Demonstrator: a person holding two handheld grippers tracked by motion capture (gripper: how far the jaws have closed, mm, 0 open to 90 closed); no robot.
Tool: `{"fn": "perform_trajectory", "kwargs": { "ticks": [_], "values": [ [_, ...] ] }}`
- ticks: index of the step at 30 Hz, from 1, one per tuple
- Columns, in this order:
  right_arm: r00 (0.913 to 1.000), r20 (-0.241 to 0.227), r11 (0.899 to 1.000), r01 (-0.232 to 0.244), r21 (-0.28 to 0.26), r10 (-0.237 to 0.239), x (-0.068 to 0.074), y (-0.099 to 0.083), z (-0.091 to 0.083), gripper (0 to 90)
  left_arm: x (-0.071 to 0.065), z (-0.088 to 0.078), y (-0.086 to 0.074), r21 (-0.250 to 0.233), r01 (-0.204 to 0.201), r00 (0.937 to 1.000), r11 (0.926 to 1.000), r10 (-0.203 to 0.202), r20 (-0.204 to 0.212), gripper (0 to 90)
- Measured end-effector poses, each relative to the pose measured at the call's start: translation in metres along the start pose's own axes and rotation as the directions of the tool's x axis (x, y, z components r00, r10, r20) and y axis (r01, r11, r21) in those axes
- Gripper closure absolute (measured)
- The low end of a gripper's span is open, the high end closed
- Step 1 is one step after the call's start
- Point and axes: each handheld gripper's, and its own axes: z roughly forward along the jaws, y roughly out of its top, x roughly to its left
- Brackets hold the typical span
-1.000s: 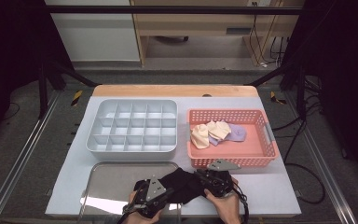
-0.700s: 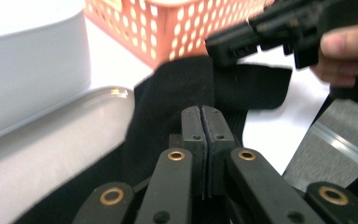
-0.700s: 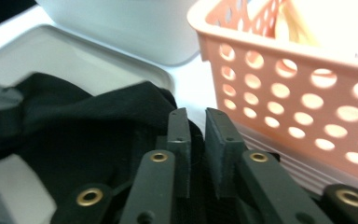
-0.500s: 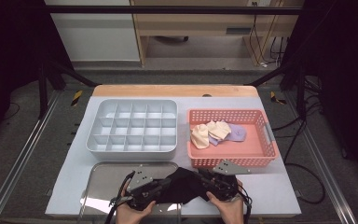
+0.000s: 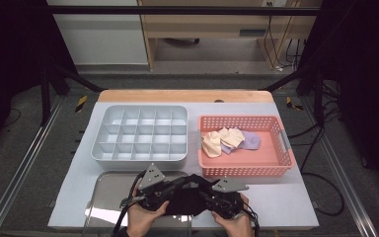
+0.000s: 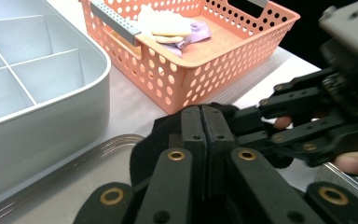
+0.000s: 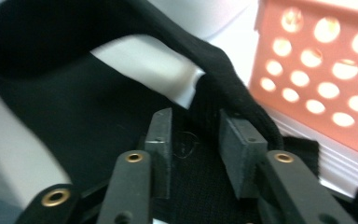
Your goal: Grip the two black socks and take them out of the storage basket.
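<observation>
From above, we see the black cloth (image 5: 190, 200) stretched sideways between our left gripper (image 5: 165, 193) and right gripper (image 5: 208, 197), over the desk (image 5: 286, 197) edge just before the orange basket (image 5: 276, 170). In the left gripper view, the jaws are clenched on the cloth (image 6: 161, 135). In the right gripper view, the jaws have just been opening; the cloth (image 7: 74, 126) lies between them, unpinched.
</observation>
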Motion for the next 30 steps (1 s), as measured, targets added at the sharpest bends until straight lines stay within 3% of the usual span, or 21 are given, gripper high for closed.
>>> {"fn": "perform_trajectory", "kwargs": {
  "ticks": [2,4,6,10,13,19,26,30],
  "values": [
    [0.9995,0.026,0.999,0.016,0.031,-0.017,0.0,-0.001,0.003,77.8,0.0,-0.001,0.001,-0.007,0.005,1.0,1.0,-0.005,0.001,88.2],
    [0.9996,0.016,0.998,0.024,0.054,-0.025,-0.001,0.001,0.002,90.0,0.0,-0.004,0.002,-0.013,0.005,1.0,0.9999,-0.005,0.001,88.2],
    [0.9996,-0.021,0.998,0.019,0.052,-0.018,-0.002,0.004,-0.004,90.0,0.0,-0.008,0.005,-0.02,0.005,1.0,0.9998,-0.005,0.004,88.2],
    [0.9946,-0.104,1.0,-0.007,-0.029,0.004,-0.006,0.014,-0.03,90.0,-0.001,-0.023,0.012,-0.046,0.01,0.9999,0.9989,-0.01,0.006,88.2],
    [0.9934,-0.114,0.999,-0.009,-0.051,0.003,-0.008,0.015,-0.039,90.0,-0.003,-0.031,0.017,-0.046,-0.004,1.0,0.9989,0.003,-0.006,88.1],
    [0.993,-0.116,0.999,0.015,-0.052,-0.021,0.005,0.008,-0.021,75.1,-0.004,-0.017,0.016,-0.019,0.0,0.9999,0.9998,0.0,0.015,87.9],
    [0.9975,-0.012,0.997,0.07,0.018,-0.07,0.003,0.0,0.001,60.0,0.006,-0.003,0.01,-0.005,0.021,0.9998,0.9998,-0.021,-0.006,87.8],
    [0.9966,-0.022,0.995,0.08,0.053,-0.079,0.004,-0.003,0.009,62.7,0.012,0.002,0.005,0.01,0.031,0.9994,0.9995,-0.03,-0.014,87.8]
  ]
}}
